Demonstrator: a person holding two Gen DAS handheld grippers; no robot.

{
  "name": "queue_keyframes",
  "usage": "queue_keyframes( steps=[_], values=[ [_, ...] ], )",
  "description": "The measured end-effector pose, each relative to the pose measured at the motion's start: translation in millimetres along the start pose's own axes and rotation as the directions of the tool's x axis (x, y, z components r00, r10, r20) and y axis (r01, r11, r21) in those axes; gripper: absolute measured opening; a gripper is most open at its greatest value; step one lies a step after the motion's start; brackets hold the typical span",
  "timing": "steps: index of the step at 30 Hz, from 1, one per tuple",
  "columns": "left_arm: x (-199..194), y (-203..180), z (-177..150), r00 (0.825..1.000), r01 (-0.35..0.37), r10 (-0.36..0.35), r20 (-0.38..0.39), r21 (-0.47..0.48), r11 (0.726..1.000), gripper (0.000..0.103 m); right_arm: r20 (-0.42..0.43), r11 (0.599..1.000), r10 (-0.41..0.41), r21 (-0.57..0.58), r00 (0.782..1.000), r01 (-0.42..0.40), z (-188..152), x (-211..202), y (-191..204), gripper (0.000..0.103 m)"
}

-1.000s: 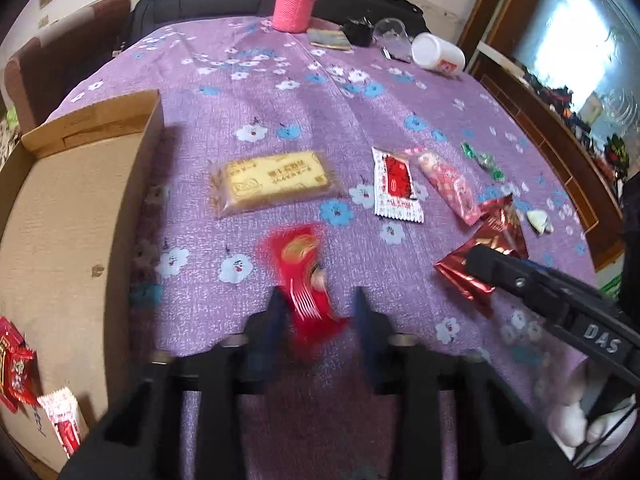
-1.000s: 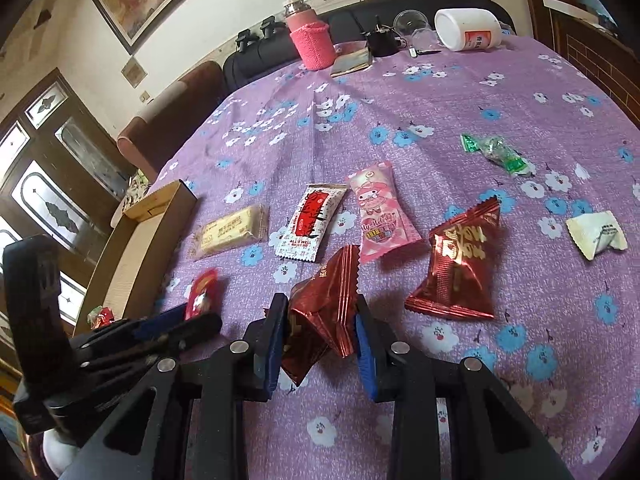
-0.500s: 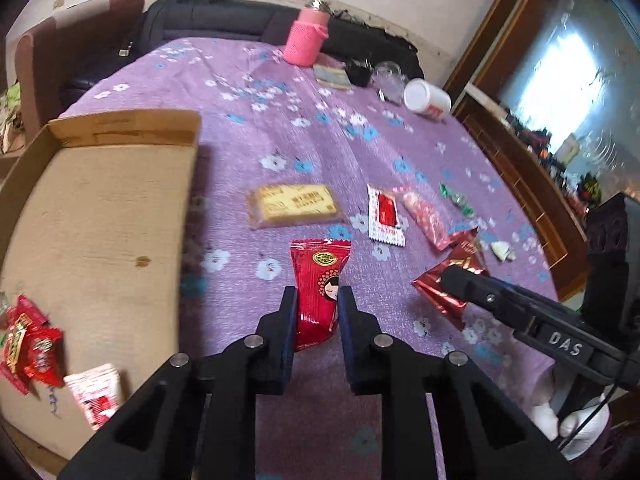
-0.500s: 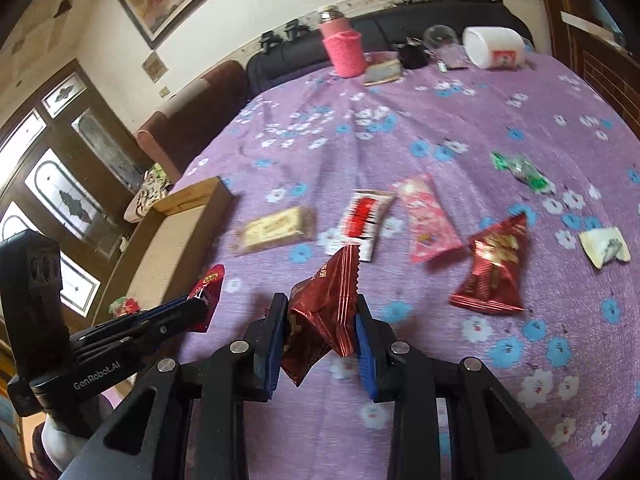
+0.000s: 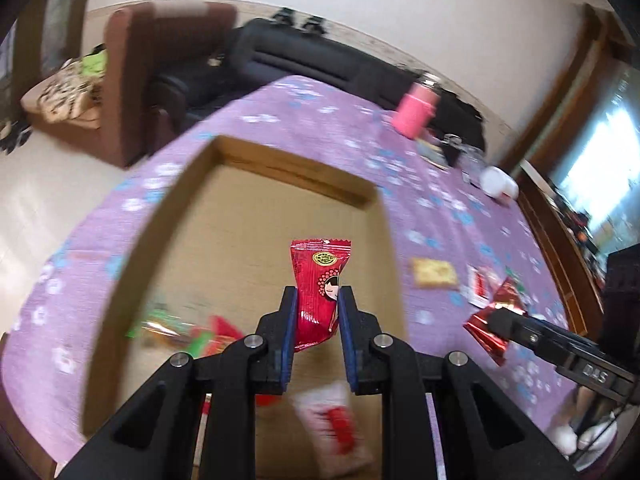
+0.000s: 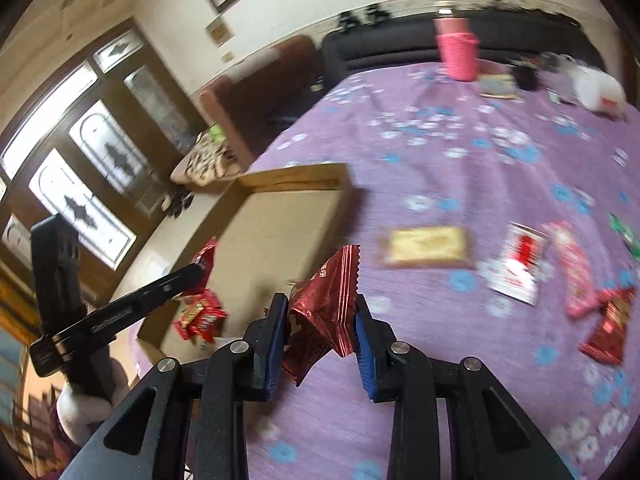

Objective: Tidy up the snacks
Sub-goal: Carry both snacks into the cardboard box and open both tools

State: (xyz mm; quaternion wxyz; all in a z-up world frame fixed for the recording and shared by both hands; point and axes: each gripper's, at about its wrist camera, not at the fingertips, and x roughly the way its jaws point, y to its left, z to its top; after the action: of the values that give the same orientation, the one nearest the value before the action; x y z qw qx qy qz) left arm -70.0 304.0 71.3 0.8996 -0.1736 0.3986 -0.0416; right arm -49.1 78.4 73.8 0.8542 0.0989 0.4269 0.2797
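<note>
My left gripper (image 5: 318,300) is shut on a red snack packet (image 5: 318,280) with a cartoon face and holds it above the open cardboard box (image 5: 256,236). Several snack packets (image 5: 188,330) lie in the box's near end. My right gripper (image 6: 320,312) is shut on a dark red foil packet (image 6: 326,300), held over the purple tablecloth just right of the box (image 6: 280,224). The left gripper also shows in the right wrist view (image 6: 196,272), over the box.
On the floral tablecloth (image 6: 460,160) lie a yellow biscuit pack (image 6: 428,246), a white-red packet (image 6: 518,268), a pink packet (image 6: 574,270) and a red foil packet (image 6: 610,326). A pink bottle (image 6: 456,48) and a white jar (image 6: 600,88) stand at the far edge.
Both grippers have swung left toward the box with their packets. The left gripper now hangs over the box instead of over the cloth.
</note>
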Motion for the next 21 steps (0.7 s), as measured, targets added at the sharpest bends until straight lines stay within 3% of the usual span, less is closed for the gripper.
queue_keyframes(
  steps=[9, 17, 21],
  values=[
    [14, 50, 10, 0.999, -0.047, 0.046, -0.026, -0.061, 0.997, 0.019, -0.140, 0.996, 0.031, -0.082, 0.990, -0.042, 19, 81, 60, 0.035],
    [21, 67, 11, 0.999, -0.029, 0.025, -0.048, -0.100, 0.995, 0.020, -0.224, 0.995, 0.020, -0.093, 0.974, -0.042, 19, 126, 76, 0.035],
    [19, 73, 10, 0.999, -0.006, 0.001, -0.046, -0.124, 0.992, 0.025, -0.247, 0.996, 0.036, -0.066, 0.968, -0.053, 20, 138, 78, 0.036]
  ],
)
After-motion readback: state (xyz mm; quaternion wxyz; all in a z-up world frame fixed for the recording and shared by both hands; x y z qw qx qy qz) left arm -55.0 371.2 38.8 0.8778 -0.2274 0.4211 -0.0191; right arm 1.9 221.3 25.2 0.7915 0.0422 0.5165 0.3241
